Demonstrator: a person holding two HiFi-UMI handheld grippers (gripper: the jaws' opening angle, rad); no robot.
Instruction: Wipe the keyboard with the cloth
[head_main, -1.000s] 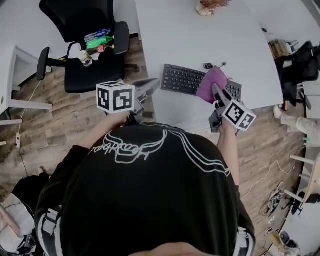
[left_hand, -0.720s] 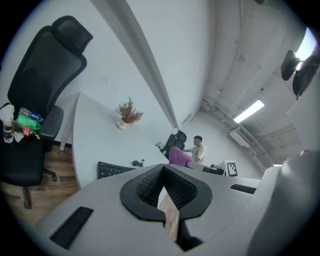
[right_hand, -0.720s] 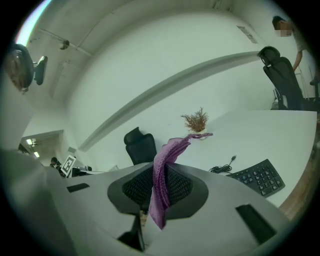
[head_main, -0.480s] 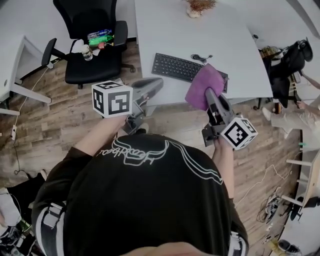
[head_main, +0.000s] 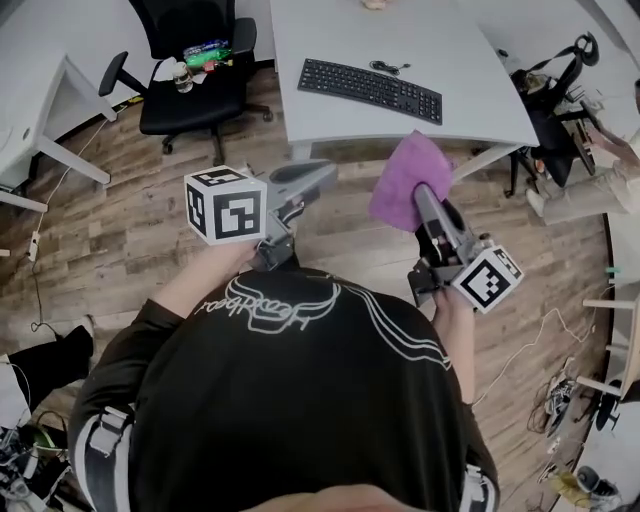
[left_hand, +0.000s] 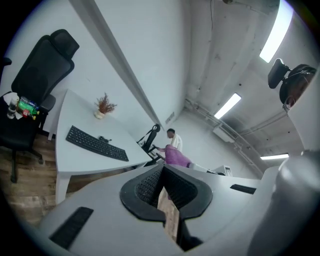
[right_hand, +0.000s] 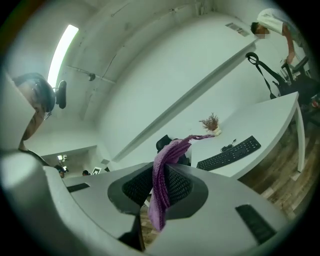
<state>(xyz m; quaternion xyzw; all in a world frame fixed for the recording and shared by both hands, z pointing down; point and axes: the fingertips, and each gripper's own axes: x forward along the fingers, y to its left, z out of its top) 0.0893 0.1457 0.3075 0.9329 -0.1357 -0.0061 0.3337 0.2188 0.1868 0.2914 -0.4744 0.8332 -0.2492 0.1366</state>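
- Head view: the right gripper (head_main: 428, 205) sits at 3 o'clock of centre, pinching a purple cloth (head_main: 405, 178) that hangs in the air over the wooden floor (head_main: 130, 230), clear of the desk.
- The black keyboard (head_main: 370, 88) lies on the white desk (head_main: 330, 30) at 12 o'clock from the cloth, well apart from it and from both tools.
- Right gripper view: the jaws are pressed onto the cloth (right_hand: 164, 175), which rises between them and droops over toward 1 o'clock; the keyboard (right_hand: 230, 154) and a small dried plant (right_hand: 211, 122) show beyond.
- The left gripper (head_main: 318, 175), at 9 o'clock from the cloth, points toward the desk edge.
- Left gripper view: its jaws are pressed almost together with nothing between them, only a thin slit showing floor.
- A black office chair (head_main: 190, 90) stands at 10 o'clock, with bottles (head_main: 205, 50) on its seat.
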